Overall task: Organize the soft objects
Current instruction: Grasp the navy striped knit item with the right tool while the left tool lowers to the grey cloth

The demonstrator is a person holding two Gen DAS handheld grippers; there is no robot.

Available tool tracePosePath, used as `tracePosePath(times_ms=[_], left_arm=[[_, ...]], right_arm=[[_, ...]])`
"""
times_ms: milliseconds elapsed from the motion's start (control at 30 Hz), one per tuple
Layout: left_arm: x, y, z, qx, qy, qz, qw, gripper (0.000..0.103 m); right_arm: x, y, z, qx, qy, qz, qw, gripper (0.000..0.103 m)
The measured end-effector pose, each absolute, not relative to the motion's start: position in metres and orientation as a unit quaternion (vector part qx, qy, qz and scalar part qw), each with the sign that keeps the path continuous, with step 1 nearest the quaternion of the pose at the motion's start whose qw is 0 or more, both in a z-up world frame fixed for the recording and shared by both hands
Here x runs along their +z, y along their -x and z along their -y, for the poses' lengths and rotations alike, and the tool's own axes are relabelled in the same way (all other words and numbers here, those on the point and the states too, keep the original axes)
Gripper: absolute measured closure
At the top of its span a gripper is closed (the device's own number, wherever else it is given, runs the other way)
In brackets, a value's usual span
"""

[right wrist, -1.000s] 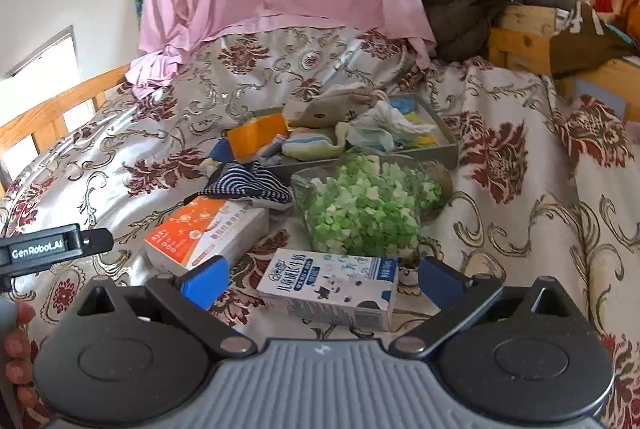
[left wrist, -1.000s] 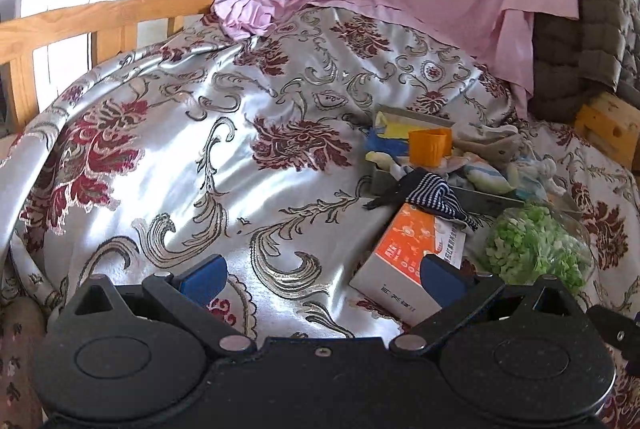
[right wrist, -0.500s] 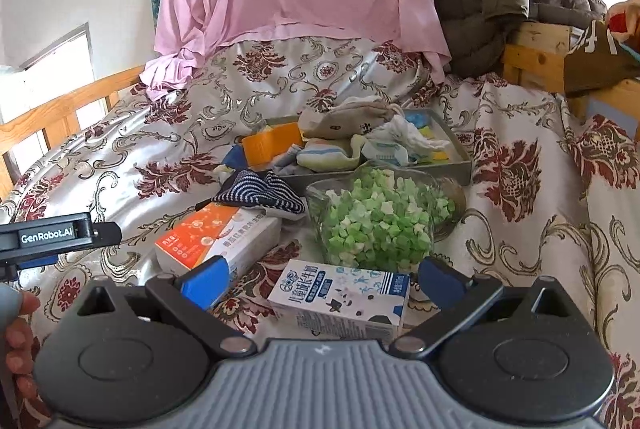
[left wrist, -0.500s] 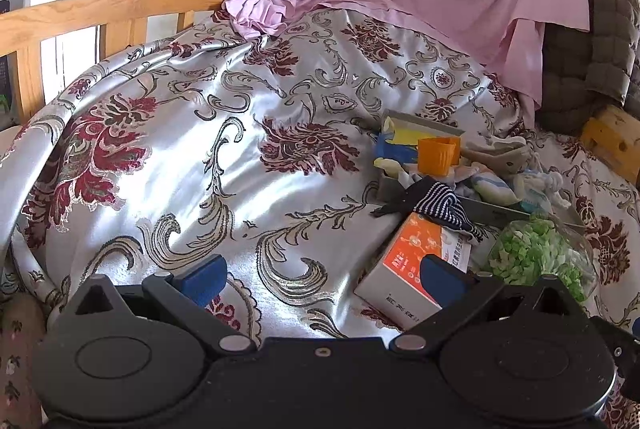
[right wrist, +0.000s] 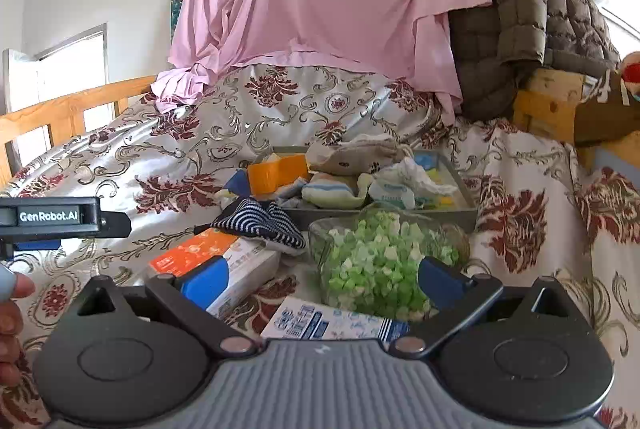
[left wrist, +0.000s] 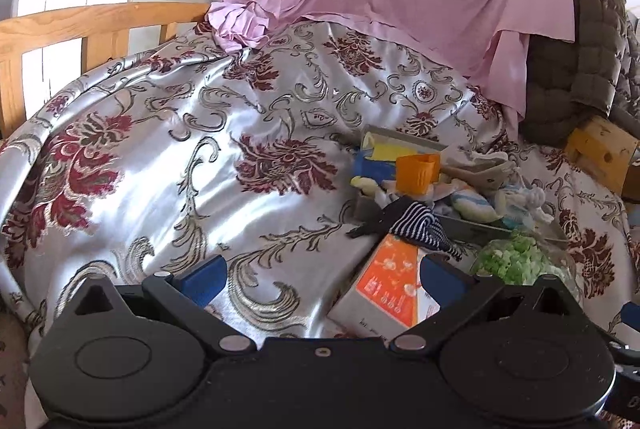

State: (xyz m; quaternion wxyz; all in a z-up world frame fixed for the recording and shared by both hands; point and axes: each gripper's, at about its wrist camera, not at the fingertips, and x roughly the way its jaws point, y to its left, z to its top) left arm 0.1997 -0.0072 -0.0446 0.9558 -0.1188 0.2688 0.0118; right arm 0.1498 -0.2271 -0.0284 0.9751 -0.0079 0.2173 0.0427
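Right now your left hand-held gripper [left wrist: 320, 279] and right hand-held gripper [right wrist: 322, 279] both hang spread wide and empty above the bed [left wrist: 168, 165]. Ahead of your right one, the striped sock [right wrist: 260, 223] drapes over the orange box [right wrist: 216, 257], touching the grey tray [right wrist: 384, 215] of socks beyond.

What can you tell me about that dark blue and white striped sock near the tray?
The striped sock is soft knit fabric, navy with thin white stripes, lying crumpled and flattened on the bedspread. It sits just outside the front left corner of the gray tray, seemingly against its wall. One end drapes over the far edge of the orange and white box, and a dark tip points left. The bowl of green pieces stands to its right. Neither gripper touches it.
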Motion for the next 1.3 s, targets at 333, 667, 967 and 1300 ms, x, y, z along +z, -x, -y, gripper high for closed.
tracePosePath(times_ms=[333,667,967,1300], left_arm=[[-0.046,-0.224,0.012,0.001,0.125,-0.27,0.955,0.001],[-0.043,-0.265,0.002,-0.007,0.165,-0.278,0.946,0.001],[-0.039,-0.312,-0.007,-0.022,0.176,-0.286,0.942,0.001],[-0.048,-0.387,0.002,-0.11,0.189,-0.342,0.914,0.001]], right_arm=[[-0.037,-0.176,0.23,0.059,0.017,-0.221,0.973,0.0],[-0.041,-0.207,0.222,0.097,0.024,-0.183,0.978,0.0],[-0.045,-0.245,0.203,0.145,0.037,-0.187,0.971,0.001],[-0.056,-0.298,0.172,0.182,0.058,-0.228,0.955,0.014]])
